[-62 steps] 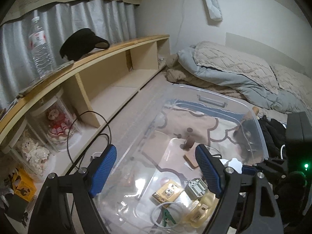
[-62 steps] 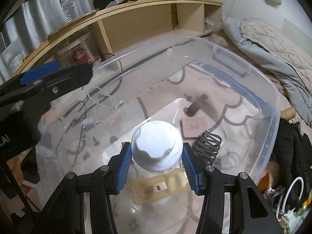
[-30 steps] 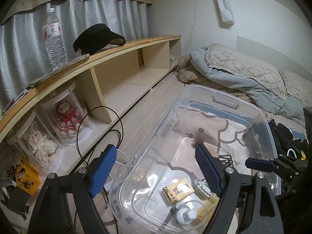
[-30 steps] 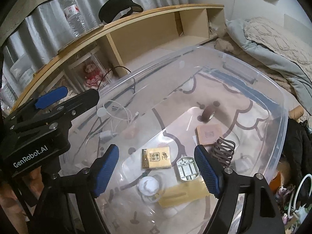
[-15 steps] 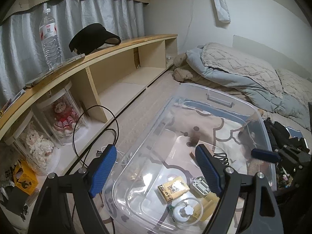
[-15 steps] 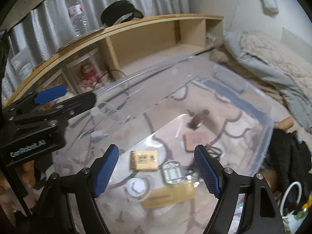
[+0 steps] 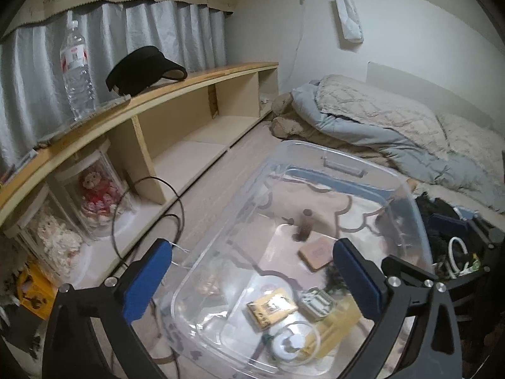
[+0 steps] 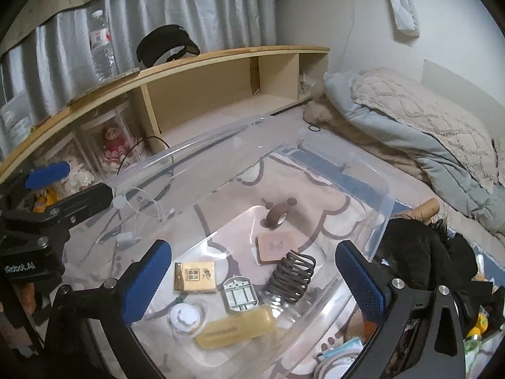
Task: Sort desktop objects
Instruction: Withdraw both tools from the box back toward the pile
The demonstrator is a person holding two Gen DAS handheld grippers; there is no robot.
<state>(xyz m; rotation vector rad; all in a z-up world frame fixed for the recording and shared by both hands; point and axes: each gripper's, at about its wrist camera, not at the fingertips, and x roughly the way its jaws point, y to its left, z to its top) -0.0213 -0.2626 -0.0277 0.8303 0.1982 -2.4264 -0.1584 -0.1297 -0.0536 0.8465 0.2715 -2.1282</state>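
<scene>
A clear plastic bin [image 8: 375, 186] [image 7: 303, 151] sits on the floor rug. Inside lie a white-capped bottle [image 8: 186, 315] [image 7: 288, 344], a yellow box [image 8: 195, 276] [image 7: 271, 308], a grey plug [image 8: 238, 290], a yellowish pouch [image 8: 235, 327], a dark spiral clip [image 8: 293, 276], a pink pad [image 8: 276, 246] and a brown tape roll [image 8: 277, 214]. My right gripper [image 8: 252, 278] is open and empty above the bin's near end. My left gripper [image 7: 252, 274] is open and empty above the bin's left side; it also shows in the right wrist view [image 8: 47, 170].
A wooden shelf unit [image 7: 189, 101] runs along the left with a water bottle [image 7: 77, 75], a black visor [image 7: 142, 69] and doll cases [image 7: 94, 195]. Cables [image 7: 151, 208] lie beside the bin. Bedding [image 7: 378, 120] is behind; black clothes and clutter [image 8: 426, 252] are at right.
The right gripper let go of the white-capped bottle into the bin, opened, and pulled up and back. Both grippers have drifted a little higher since.
</scene>
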